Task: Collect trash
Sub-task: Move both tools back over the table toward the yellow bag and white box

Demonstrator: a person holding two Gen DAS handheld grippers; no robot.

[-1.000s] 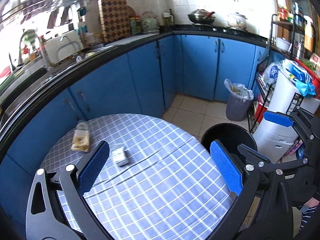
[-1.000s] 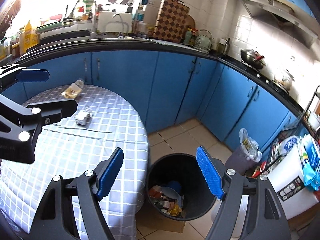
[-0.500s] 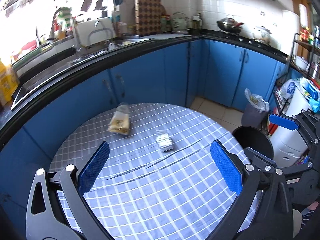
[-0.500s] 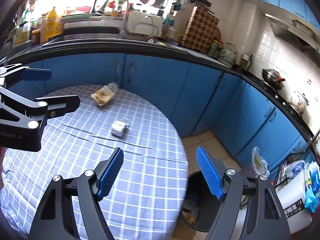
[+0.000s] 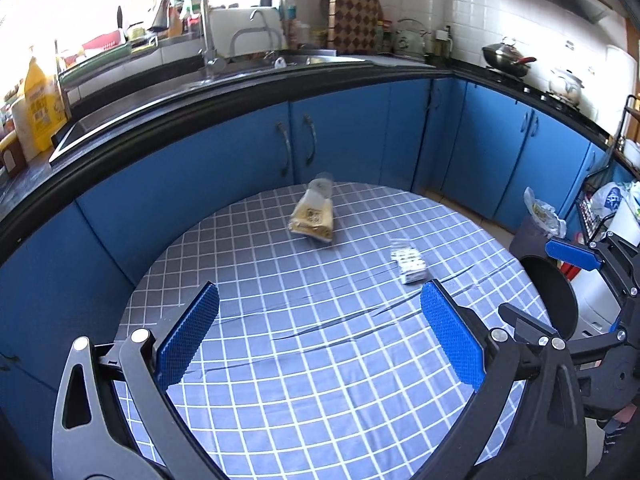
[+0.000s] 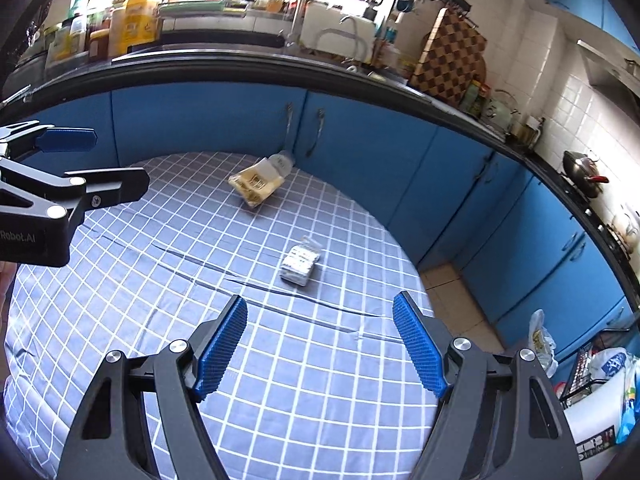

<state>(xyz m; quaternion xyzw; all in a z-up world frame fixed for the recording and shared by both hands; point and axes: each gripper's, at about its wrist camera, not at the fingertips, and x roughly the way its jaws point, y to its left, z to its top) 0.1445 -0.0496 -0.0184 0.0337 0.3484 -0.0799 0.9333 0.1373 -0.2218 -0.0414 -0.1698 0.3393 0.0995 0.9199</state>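
Now both grippers hang above the round worktop (image 5: 320, 380) with its blue checked cloth, and neither one has anything in it. The left gripper (image 5: 320, 344) stands released, its blue pads wide apart, only bare cloth showing between them. The right gripper (image 6: 320, 344) is likewise released, jaws spread, nothing but creased cloth in the gap.

Two bits of trash lie out on the cloth. Toward the far edge, by the blue cabinets (image 5: 224, 160), there's a clear plastic bottle (image 5: 314, 214) on its side, yellow-tan label up, its neck pointing away toward the cabinet doors. In the right wrist view that same bottle (image 6: 260, 182) lies well beyond the pads, up and to the left of them. Nearer in, a small crumpled wrapper (image 5: 408, 260), whitish with dark print, sits apart from the bottle, to its right. From the left wrist view it lies just past the tip of the right-hand pad; from the right wrist view the wrapper (image 6: 301, 262) sits ahead of the open jaws, roughly in line with the gap but not between the pads.

Off the worktop's right edge, down on the floor, a black bin (image 5: 554, 304) shows its dark round mouth, partly hidden behind the other gripper's frame. A grey bin with a plastic liner (image 5: 536, 224) stands farther back by the cabinets.
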